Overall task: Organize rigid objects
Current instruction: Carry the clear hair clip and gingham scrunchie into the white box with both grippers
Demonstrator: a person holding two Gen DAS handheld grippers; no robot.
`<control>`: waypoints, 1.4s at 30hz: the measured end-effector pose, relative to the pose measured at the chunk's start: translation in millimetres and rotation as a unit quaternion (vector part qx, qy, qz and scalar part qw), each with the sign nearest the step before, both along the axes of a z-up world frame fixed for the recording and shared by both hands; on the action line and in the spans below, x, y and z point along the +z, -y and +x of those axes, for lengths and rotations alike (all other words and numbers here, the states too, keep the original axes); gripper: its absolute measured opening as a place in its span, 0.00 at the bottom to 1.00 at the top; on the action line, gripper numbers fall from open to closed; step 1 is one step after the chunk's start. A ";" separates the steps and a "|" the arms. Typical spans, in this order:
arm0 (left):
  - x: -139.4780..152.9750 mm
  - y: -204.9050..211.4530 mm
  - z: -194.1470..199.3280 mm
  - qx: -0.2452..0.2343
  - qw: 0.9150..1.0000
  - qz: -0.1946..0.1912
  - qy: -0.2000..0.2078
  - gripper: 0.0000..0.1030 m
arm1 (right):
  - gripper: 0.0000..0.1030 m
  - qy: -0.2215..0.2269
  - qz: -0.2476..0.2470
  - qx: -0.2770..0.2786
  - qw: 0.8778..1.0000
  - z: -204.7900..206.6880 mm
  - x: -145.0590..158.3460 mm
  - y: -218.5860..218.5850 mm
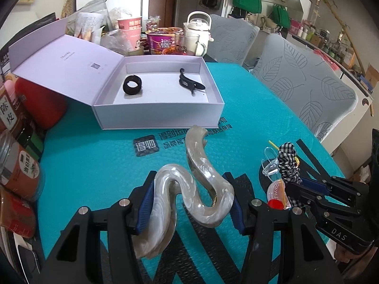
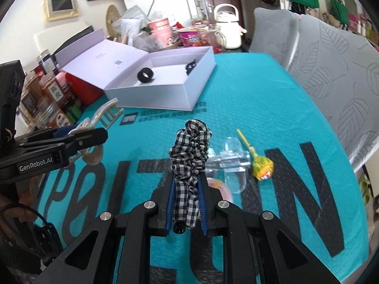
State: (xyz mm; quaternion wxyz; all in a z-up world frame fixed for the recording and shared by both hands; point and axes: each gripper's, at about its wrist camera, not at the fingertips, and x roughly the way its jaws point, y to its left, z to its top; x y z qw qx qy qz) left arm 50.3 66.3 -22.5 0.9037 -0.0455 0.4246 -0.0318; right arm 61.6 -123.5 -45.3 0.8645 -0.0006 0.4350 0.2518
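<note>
your left gripper (image 1: 189,203) holds one pearly claw clip (image 1: 187,189), its blue pads (image 1: 145,209) pressed on both sides and spread about halfway. your right gripper (image 2: 187,203) is pinched nearly closed on one checked scrunchie (image 2: 189,156), which stands up between the fingers. ahead of both sits one open white box (image 1: 161,116) with two black pieces inside: a ring (image 1: 132,85) and a clip (image 1: 189,83). just right of the right fingers lie one clear clip (image 2: 233,163), one lollipop (image 2: 261,166) and one pink clip (image 2: 219,185).
</note>
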 end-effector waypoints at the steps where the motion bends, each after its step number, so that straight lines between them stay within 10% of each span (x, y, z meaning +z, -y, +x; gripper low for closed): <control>1: 2.8 -2.3 -1.3 0.004 1.000 0.000 0.004 0.53 | 0.17 0.002 0.001 0.005 1.000 1.1 1.7 -2.4; 42: 78.0 -50.2 73.7 0.031 0.994 0.009 0.105 0.53 | 0.17 0.077 0.019 0.122 0.989 95.2 81.9 -85.5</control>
